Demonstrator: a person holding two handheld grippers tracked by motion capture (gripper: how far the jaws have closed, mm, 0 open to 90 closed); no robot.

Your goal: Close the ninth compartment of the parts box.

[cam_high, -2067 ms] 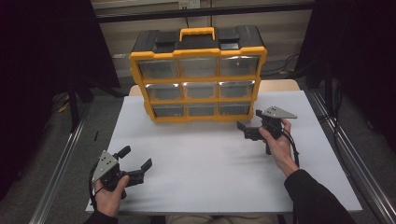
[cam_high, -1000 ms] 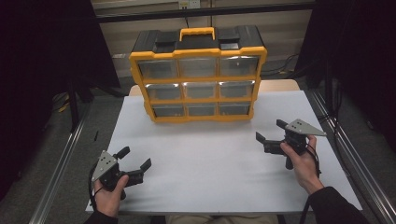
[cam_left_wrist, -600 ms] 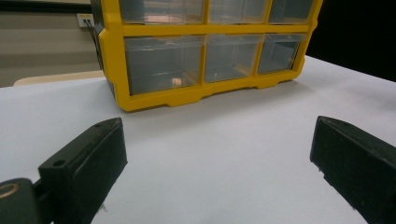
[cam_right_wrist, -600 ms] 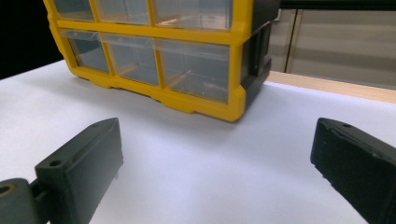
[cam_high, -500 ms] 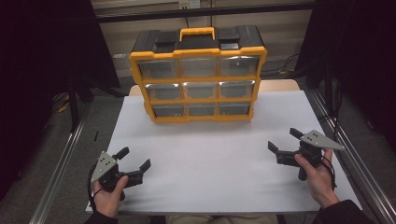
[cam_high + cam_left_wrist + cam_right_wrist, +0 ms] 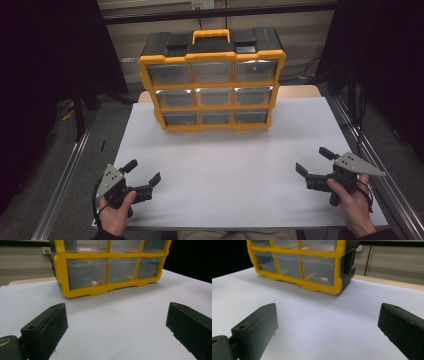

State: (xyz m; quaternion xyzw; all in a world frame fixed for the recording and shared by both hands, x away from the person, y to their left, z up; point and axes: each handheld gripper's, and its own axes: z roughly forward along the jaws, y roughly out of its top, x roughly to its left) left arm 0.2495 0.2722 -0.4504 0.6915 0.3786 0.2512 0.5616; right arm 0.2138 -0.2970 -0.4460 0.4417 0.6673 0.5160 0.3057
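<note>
A yellow and black organiser cabinet (image 6: 212, 80) with clear drawers stands upright at the back of the white table (image 6: 230, 165); its bottom drawers show as the cabinet (image 6: 107, 272) and the cabinet (image 6: 302, 265) in the two gripper views. Small items lie inside some bottom drawers. My left gripper (image 6: 145, 172) rests low at the front left corner, open, nothing between its jaws. My right gripper (image 6: 313, 161) sits near the front right edge, open and empty. In each gripper view the two black jaws stand wide apart over bare table.
A metal rail (image 6: 65, 175) runs along the table's left side and another rail (image 6: 375, 160) along the right. Dark curtains flank the scene. A wooden tabletop edge (image 6: 300, 91) shows behind the white sheet.
My right gripper has drawn back from beside the cabinet's lower right corner toward the front right edge of the table. The left gripper has stayed put.
</note>
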